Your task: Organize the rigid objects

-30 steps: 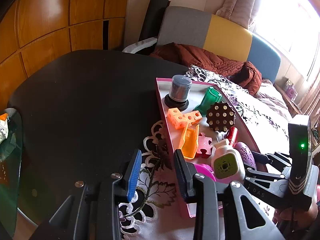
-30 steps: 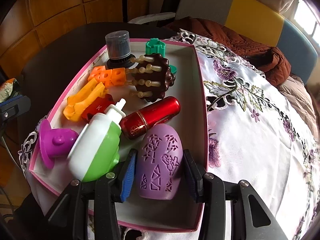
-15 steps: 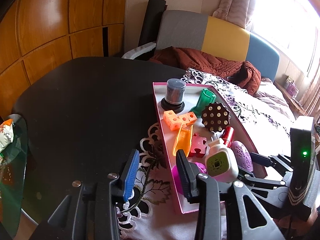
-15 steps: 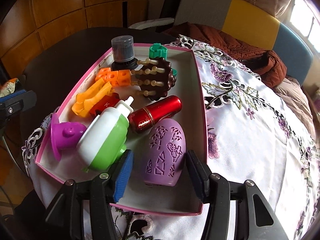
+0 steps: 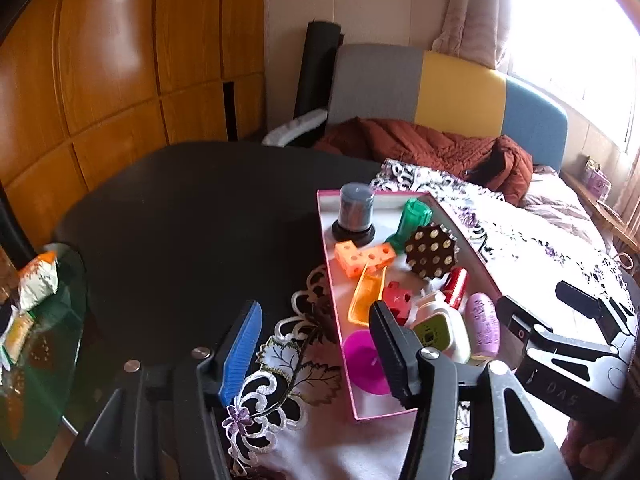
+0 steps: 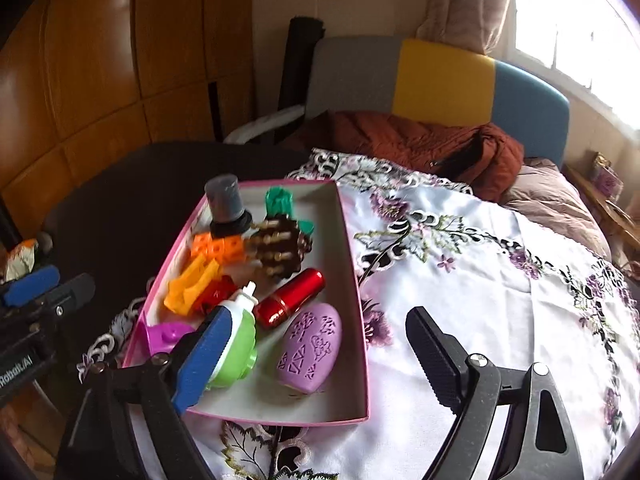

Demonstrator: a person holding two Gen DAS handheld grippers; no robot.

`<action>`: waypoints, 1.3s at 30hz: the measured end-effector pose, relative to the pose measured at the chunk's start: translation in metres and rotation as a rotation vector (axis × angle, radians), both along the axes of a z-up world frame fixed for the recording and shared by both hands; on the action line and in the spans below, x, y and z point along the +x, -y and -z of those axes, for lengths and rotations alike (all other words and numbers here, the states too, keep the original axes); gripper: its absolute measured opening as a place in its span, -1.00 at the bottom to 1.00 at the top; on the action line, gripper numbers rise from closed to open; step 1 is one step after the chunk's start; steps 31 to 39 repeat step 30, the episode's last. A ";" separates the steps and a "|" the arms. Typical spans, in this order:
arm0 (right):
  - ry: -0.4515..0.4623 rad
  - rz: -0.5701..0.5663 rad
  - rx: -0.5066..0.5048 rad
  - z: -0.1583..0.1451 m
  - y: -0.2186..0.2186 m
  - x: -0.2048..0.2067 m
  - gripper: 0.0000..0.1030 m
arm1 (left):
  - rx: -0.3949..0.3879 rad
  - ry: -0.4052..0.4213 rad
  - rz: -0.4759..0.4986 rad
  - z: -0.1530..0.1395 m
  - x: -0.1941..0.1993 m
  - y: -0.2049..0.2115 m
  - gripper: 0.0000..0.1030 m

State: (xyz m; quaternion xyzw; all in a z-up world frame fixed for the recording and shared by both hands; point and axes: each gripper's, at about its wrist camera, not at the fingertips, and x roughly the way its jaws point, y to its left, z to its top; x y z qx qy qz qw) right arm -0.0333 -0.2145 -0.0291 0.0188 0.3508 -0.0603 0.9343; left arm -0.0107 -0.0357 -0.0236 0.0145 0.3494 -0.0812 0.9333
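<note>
A pink box (image 6: 360, 320) on the tablecloth holds several rigid items. Among them are a purple patterned egg (image 6: 310, 350), a white and green bottle (image 6: 240, 336), a red cylinder (image 6: 290, 298), a brown peg brush (image 6: 280, 248) and a grey cylinder (image 6: 226, 204). My right gripper (image 6: 318, 360) hovers above the egg with its jaws opening, and the pads stand well off its sides. My left gripper (image 5: 314, 350) is over the box's near left wall (image 5: 332, 280), jaws opening, with only cloth and box edge between them. Neither gripper holds anything.
The embroidered white tablecloth (image 6: 460, 280) covers the right part of a black round table (image 5: 200, 220). A glass side table (image 5: 40, 340) with snack packets stands at the left. Behind are a grey, yellow and blue sofa (image 5: 440, 84) with a brown jacket (image 5: 420, 148).
The right gripper's jaws widened off the purple egg and the gripper rose and drew back. The left gripper's jaws also widened as it pulled back and up.
</note>
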 end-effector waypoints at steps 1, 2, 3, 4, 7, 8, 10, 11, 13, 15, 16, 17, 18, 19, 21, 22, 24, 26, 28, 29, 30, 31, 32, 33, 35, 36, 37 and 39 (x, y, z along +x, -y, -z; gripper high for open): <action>0.010 0.007 0.004 -0.002 0.001 -0.001 0.77 | -0.005 0.007 0.003 -0.002 -0.002 0.001 0.12; 0.018 0.013 0.009 -0.004 0.002 -0.002 0.77 | -0.013 0.013 0.002 -0.004 -0.005 0.001 0.12; 0.023 0.017 0.012 -0.006 0.002 -0.005 0.77 | -0.018 0.014 -0.003 -0.006 -0.006 0.001 0.14; 0.028 0.021 0.014 -0.008 0.003 -0.007 0.77 | -0.018 0.013 -0.010 -0.007 -0.007 0.002 0.17; 0.034 0.035 0.019 -0.009 0.005 -0.008 0.78 | 0.009 0.013 -0.036 -0.008 -0.009 0.005 0.20; 0.035 0.038 0.023 -0.009 0.006 -0.009 0.78 | 0.018 0.013 -0.044 -0.008 -0.010 0.006 0.20; 0.035 0.045 0.025 -0.009 0.008 -0.011 0.78 | 0.018 0.005 -0.048 -0.008 -0.010 0.006 0.20; 0.035 0.047 0.025 -0.008 0.008 -0.012 0.78 | 0.018 0.003 -0.052 -0.007 -0.010 0.006 0.20; 0.036 0.049 0.024 -0.009 0.009 -0.014 0.78 | 0.018 0.003 -0.056 -0.007 -0.011 0.005 0.20; 0.035 0.051 0.025 -0.009 0.009 -0.014 0.79 | 0.018 0.006 -0.056 -0.007 -0.012 0.004 0.20; 0.036 0.052 0.025 -0.009 0.009 -0.015 0.79 | 0.017 0.009 -0.050 -0.008 -0.012 0.004 0.20; 0.036 0.052 0.024 -0.009 0.008 -0.015 0.79 | 0.017 0.012 -0.047 -0.008 -0.013 0.004 0.20; 0.036 0.051 0.021 -0.009 0.008 -0.015 0.79 | 0.020 0.014 -0.045 -0.007 -0.013 0.005 0.20; 0.036 0.049 0.018 -0.009 0.007 -0.015 0.80 | 0.024 0.015 -0.041 -0.007 -0.013 0.005 0.20; 0.035 0.045 0.013 -0.009 0.005 -0.015 0.80 | 0.033 0.024 -0.030 -0.007 -0.013 0.006 0.20; 0.035 0.044 0.010 -0.008 0.004 -0.015 0.80 | 0.032 0.030 -0.029 -0.008 -0.013 0.006 0.18; 0.031 0.038 0.008 -0.007 0.003 -0.014 0.80 | 0.025 0.048 -0.033 -0.009 -0.015 0.004 0.13; 0.025 0.035 0.005 -0.005 0.002 -0.014 0.80 | 0.024 0.064 -0.041 -0.010 -0.015 0.003 0.12; 0.024 0.033 0.005 -0.005 0.002 -0.013 0.80 | 0.023 0.063 -0.046 -0.010 -0.014 0.002 0.12; 0.025 0.033 0.003 -0.005 0.002 -0.013 0.80 | 0.023 0.056 -0.044 -0.009 -0.012 0.002 0.12; 0.028 0.035 0.001 -0.005 0.003 -0.013 0.80 | 0.020 0.043 -0.039 -0.009 -0.011 0.002 0.12; 0.028 0.035 0.001 -0.005 0.003 -0.013 0.80 | 0.020 0.043 -0.039 -0.009 -0.011 0.002 0.12; 0.028 0.035 0.001 -0.005 0.003 -0.013 0.80 | 0.020 0.043 -0.039 -0.009 -0.011 0.002 0.12; 0.028 0.035 0.001 -0.005 0.003 -0.013 0.80 | 0.020 0.043 -0.039 -0.009 -0.011 0.002 0.12; 0.028 0.035 0.001 -0.005 0.003 -0.013 0.80 | 0.020 0.043 -0.039 -0.009 -0.011 0.002 0.12; 0.028 0.035 0.001 -0.005 0.003 -0.013 0.80 | 0.020 0.043 -0.039 -0.009 -0.011 0.002 0.12; 0.028 0.035 0.001 -0.005 0.003 -0.013 0.80 | 0.020 0.043 -0.039 -0.009 -0.011 0.002 0.12; 0.028 0.035 0.001 -0.005 0.003 -0.013 0.80 | 0.020 0.043 -0.039 -0.009 -0.011 0.002 0.12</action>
